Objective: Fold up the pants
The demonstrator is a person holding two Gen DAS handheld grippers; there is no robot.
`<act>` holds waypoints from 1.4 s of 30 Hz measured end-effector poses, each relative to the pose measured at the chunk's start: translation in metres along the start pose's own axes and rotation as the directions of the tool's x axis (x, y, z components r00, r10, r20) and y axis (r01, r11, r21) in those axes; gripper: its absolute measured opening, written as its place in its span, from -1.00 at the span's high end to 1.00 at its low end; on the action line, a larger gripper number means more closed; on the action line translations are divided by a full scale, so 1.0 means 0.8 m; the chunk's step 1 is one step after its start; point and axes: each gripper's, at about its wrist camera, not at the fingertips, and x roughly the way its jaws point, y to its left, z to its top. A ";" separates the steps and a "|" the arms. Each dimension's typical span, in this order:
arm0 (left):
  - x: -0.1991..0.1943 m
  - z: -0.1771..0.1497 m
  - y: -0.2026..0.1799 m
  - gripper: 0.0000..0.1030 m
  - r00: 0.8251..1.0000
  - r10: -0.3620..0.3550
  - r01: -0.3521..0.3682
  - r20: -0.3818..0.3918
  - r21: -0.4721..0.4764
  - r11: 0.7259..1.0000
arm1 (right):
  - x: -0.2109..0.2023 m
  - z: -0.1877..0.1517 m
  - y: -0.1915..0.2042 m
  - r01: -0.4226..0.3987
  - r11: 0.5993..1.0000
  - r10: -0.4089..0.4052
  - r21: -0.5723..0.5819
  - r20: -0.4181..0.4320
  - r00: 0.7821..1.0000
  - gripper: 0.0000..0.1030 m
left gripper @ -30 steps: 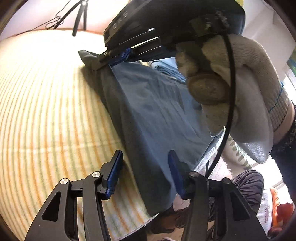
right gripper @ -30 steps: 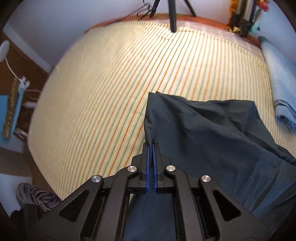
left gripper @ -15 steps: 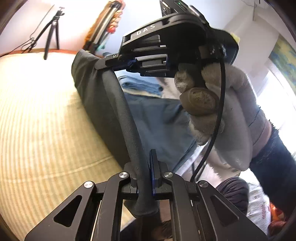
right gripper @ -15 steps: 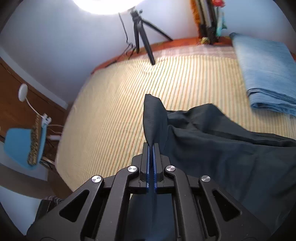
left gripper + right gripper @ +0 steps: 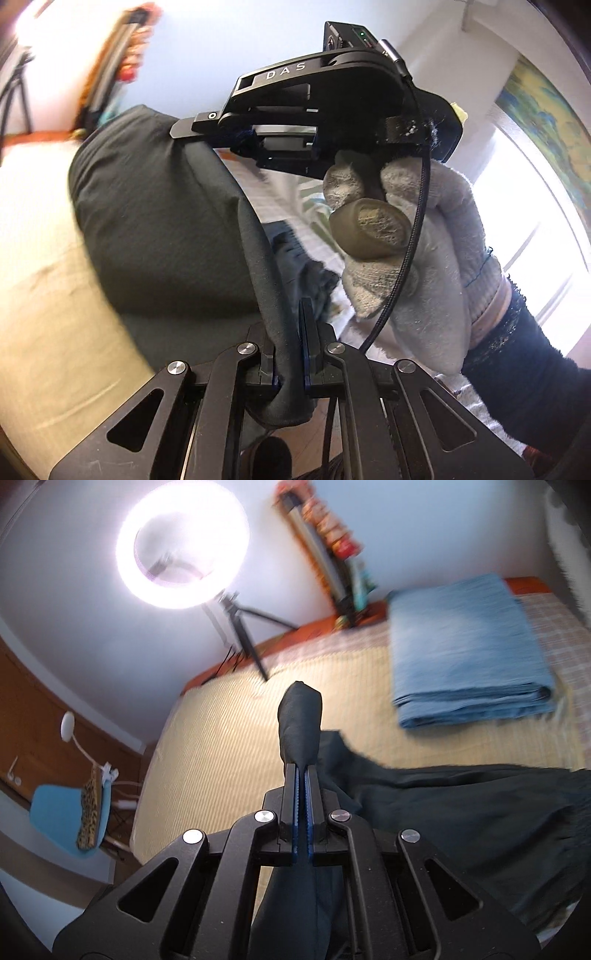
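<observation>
The dark grey pants (image 5: 162, 221) hang stretched between both grippers above the striped bed. My left gripper (image 5: 290, 321) is shut on a bunched edge of the cloth at the bottom of the left wrist view. Higher up in that view the right gripper (image 5: 236, 138), held by a gloved hand (image 5: 417, 251), pinches the other end of the same edge. In the right wrist view my right gripper (image 5: 302, 775) is shut on a fold of the pants (image 5: 300, 723) that sticks up past its tips, and the rest of the cloth (image 5: 461, 812) trails to the right over the bed.
A folded light blue blanket (image 5: 465, 650) lies on the bed (image 5: 221, 746) at the far right. A lit ring light (image 5: 183, 542) on a tripod stands behind the bed. A blue chair (image 5: 66, 816) stands beside the bed's left side. A bright window (image 5: 528, 221) is behind the gloved hand.
My left gripper went from open to shut on the pants' edge. Both grippers have risen and lifted the cloth off the bed; the right wrist view has tilted up toward the ring light.
</observation>
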 end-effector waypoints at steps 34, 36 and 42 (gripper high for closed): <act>0.214 0.021 -0.066 0.61 0.942 -0.169 0.182 -0.292 0.018 0.983 | -0.103 -0.022 -0.326 0.215 0.952 -0.214 0.216 -0.027 0.976 0.93; 0.208 0.018 -0.071 0.60 0.943 -0.147 0.166 -0.299 0.037 0.985 | -0.094 -0.026 -0.334 0.227 0.951 -0.223 0.211 -0.045 0.974 0.93; 0.143 -0.007 -0.070 0.45 0.943 -0.141 0.163 -0.303 0.050 0.985 | -0.083 -0.025 -0.340 0.254 0.950 -0.251 0.185 -0.040 0.967 0.93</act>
